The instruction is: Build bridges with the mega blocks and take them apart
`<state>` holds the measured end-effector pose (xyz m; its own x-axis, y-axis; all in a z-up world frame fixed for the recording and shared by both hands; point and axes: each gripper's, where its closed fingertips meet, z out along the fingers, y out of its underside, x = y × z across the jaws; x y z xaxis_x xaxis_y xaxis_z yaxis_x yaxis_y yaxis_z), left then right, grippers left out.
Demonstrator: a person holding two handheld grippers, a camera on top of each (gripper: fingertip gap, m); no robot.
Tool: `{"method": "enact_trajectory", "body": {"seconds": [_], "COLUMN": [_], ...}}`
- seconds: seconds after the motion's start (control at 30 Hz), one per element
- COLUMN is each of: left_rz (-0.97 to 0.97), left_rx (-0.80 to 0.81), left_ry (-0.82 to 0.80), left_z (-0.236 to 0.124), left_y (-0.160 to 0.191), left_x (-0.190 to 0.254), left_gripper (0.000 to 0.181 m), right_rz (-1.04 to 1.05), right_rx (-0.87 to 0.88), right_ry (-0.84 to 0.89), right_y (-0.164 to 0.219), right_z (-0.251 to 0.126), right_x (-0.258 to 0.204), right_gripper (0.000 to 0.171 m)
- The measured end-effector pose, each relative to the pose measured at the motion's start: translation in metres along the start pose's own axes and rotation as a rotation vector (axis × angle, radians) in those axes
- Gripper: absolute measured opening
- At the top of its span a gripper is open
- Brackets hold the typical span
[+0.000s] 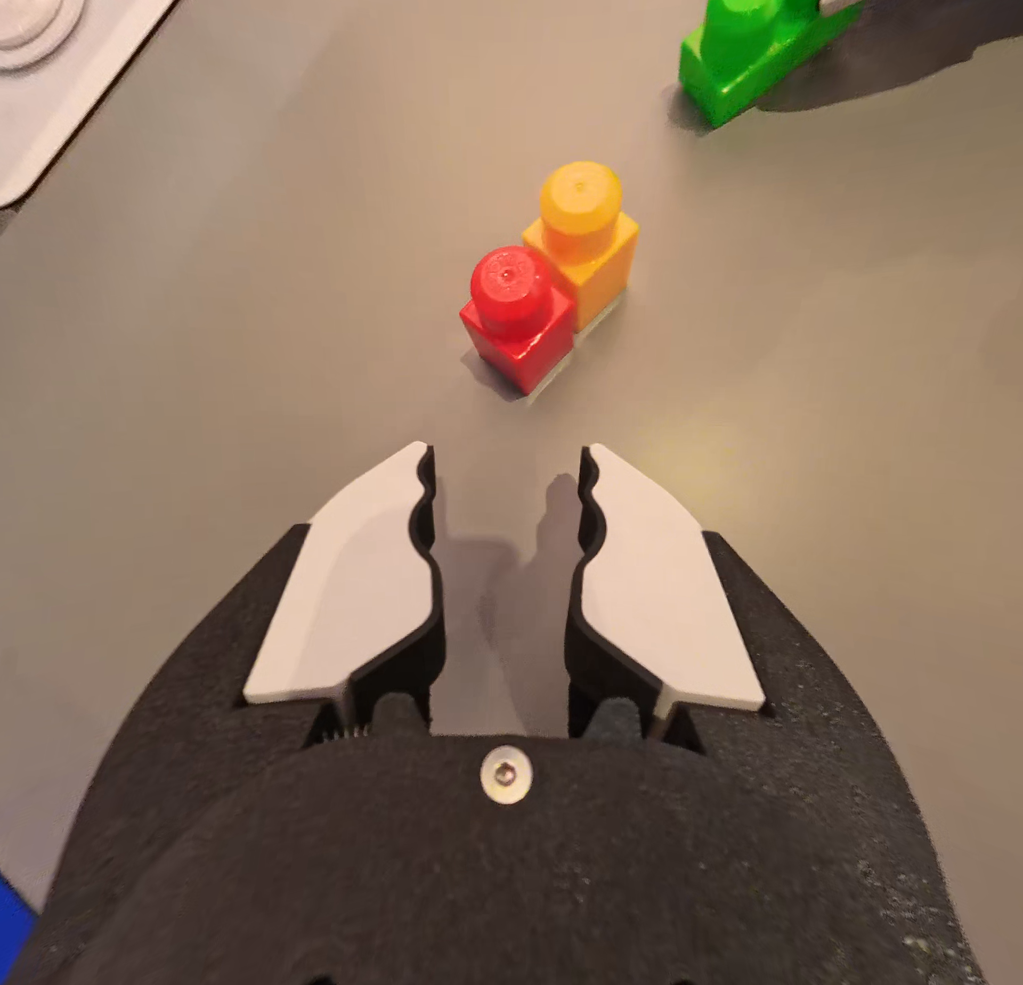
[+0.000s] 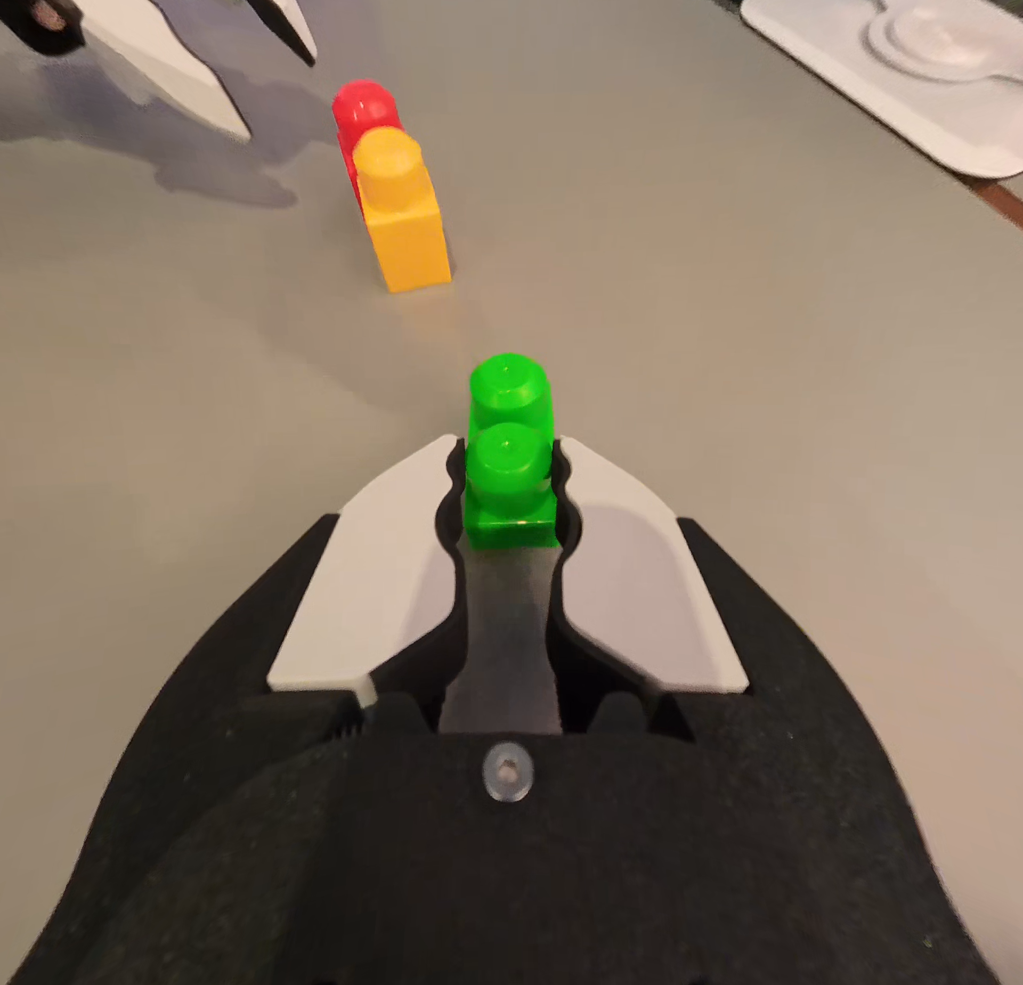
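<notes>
Grey table point(image 2: 719, 349): glossy green two-stud block point(image 2: 509, 460).

Only one marking shows: faint raised lettering moulded in a ring on the stud top of the red block point(image 1: 517, 316), which stands touching the yellow block point(image 1: 587, 244). It is too small and blurred to read.

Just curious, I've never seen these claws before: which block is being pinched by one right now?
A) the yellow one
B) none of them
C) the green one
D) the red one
C: the right gripper has its fingers closed on the sides of the green block, while the red block and yellow block stand free ahead of the open left gripper.
</notes>
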<state>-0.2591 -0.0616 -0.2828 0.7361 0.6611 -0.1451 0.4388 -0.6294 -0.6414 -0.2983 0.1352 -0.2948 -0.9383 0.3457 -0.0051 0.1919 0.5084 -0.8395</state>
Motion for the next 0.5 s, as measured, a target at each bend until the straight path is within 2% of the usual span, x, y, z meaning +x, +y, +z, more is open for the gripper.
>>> {"method": "enact_trajectory", "body": {"seconds": [0.1, 0.13, 0.2, 0.3, 0.4, 0.5], "left_rz": [-0.002, 0.007, 0.026, 0.048, 0.057, 0.068], "left_rx": [-0.01, -0.015, -0.025, -0.016, -0.027, -0.027], "left_ry": [-0.01, -0.014, -0.02, -0.008, 0.02, 0.037], "left_z": [0.009, 0.013, 0.019, 0.027, 0.038, 0.047], "left_y": [0.003, 0.004, 0.005, 0.003, 0.003, -0.001], "left_x": [-0.005, -0.005, -0.005, -0.004, -0.004, -0.006], "left_gripper": [0.045, 0.044, 0.044, 0.042, 0.041, 0.041], "right_rz": [0.008, 0.013, -0.004, -0.076, -0.078, -0.051], "right_rx": [-0.006, 0.007, 0.071, 0.152, 0.001, -0.122], "right_ry": [-0.009, 0.001, 0.049, 0.085, 0.087, 0.104], "right_y": [0.005, 0.003, -0.012, -0.05, -0.051, -0.04], "right_z": [0.002, 0.0, -0.007, -0.008, 0.029, 0.066], "right_x": [0.001, 0.001, 0.0, -0.026, -0.047, -0.046], "right_gripper": [0.031, 0.039, 0.043, 0.04, 0.044, 0.043]}}
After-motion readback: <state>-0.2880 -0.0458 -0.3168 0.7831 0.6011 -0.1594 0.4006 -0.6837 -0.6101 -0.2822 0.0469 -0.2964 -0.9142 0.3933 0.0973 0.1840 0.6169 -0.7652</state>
